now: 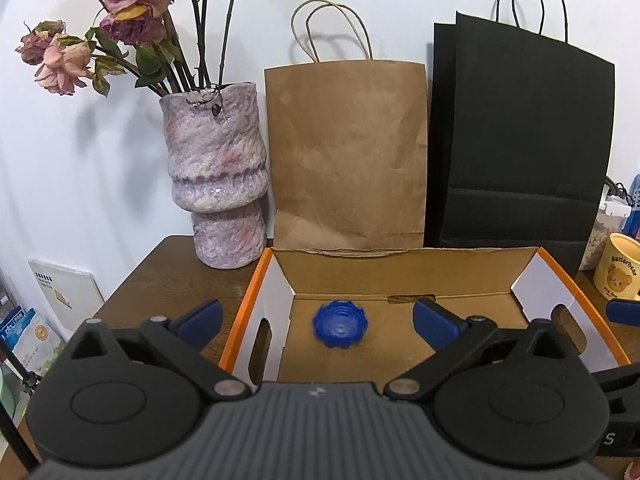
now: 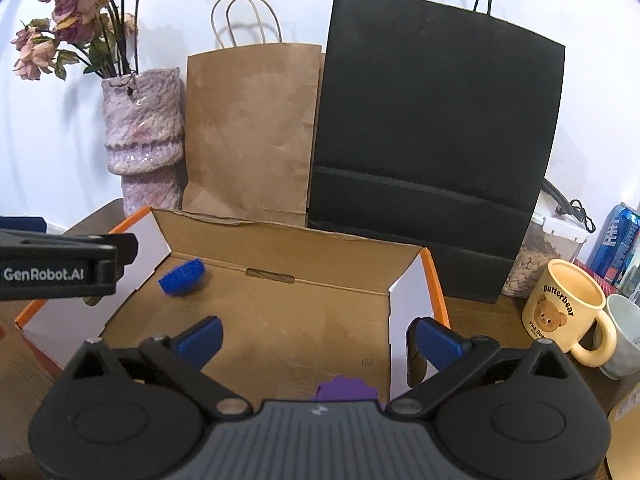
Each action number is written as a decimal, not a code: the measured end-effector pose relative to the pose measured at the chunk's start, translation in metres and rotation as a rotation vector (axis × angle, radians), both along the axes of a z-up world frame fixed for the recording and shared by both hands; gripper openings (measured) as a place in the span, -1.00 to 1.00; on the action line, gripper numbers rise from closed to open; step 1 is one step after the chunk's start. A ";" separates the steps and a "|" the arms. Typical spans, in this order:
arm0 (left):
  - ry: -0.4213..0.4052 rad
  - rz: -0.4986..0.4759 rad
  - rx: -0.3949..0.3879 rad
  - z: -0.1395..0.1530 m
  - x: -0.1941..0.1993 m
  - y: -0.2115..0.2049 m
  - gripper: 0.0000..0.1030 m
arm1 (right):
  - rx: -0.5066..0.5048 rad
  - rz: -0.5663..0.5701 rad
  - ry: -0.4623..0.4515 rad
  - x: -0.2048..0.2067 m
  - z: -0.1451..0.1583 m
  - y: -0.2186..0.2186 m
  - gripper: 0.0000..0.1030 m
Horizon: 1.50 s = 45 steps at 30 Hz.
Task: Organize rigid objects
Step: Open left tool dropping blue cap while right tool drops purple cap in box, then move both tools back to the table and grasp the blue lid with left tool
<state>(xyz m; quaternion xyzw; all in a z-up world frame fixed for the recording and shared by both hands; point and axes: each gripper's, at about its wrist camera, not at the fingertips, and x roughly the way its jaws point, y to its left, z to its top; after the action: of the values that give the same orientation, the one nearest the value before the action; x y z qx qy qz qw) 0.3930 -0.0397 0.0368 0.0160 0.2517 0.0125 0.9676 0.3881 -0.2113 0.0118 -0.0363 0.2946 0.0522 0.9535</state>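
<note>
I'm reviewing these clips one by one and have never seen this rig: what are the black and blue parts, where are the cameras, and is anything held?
Each picture comes from a camera on a hand-held gripper, looking along its two blue fingers. The left gripper and right gripper are both open and hold nothing. Below them, on a wooden table, sits an open cardboard box with a blue disc and a purple piece lying inside. Behind stand a vase and two paper bags; a mug is to the right.

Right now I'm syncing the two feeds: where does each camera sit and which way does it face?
Left wrist: on the left gripper, looking down into the cardboard box at the blue gear piece; own open fingers show.
Right wrist: on the right gripper, over the box's right part; own open fingers and the left gripper's side show.
Shared: box, blue piece, vase, both bags.
</note>
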 end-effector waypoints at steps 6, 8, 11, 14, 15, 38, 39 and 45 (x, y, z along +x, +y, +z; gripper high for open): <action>-0.012 -0.005 -0.018 0.007 -0.008 0.002 1.00 | 0.001 -0.004 -0.026 -0.008 0.008 0.000 1.00; -0.018 -0.007 -0.021 0.009 -0.013 0.003 1.00 | 0.005 -0.006 -0.034 -0.013 0.011 -0.001 1.00; -0.028 -0.015 -0.031 0.014 -0.021 0.006 1.00 | 0.010 -0.004 -0.053 -0.022 0.016 -0.002 1.00; -0.038 -0.018 -0.035 0.018 -0.031 0.008 1.00 | 0.010 -0.003 -0.070 -0.035 0.020 -0.002 1.00; -0.041 -0.020 -0.038 0.019 -0.034 0.009 1.00 | 0.009 -0.003 -0.076 -0.039 0.021 -0.002 1.00; -0.071 -0.041 -0.060 0.031 -0.137 0.018 1.00 | 0.060 0.000 -0.145 -0.146 0.036 -0.016 1.00; -0.072 -0.041 -0.060 0.032 -0.141 0.018 1.00 | 0.061 0.000 -0.147 -0.151 0.036 -0.016 1.00; -0.074 -0.051 -0.060 0.031 -0.169 0.019 1.00 | 0.061 0.000 -0.149 -0.183 0.028 -0.016 1.00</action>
<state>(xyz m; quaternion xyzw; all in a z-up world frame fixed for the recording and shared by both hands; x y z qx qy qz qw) 0.2241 -0.0209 0.0682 -0.0071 0.2157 -0.0192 0.9762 0.2054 -0.2276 0.0402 -0.0109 0.2210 0.0581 0.9735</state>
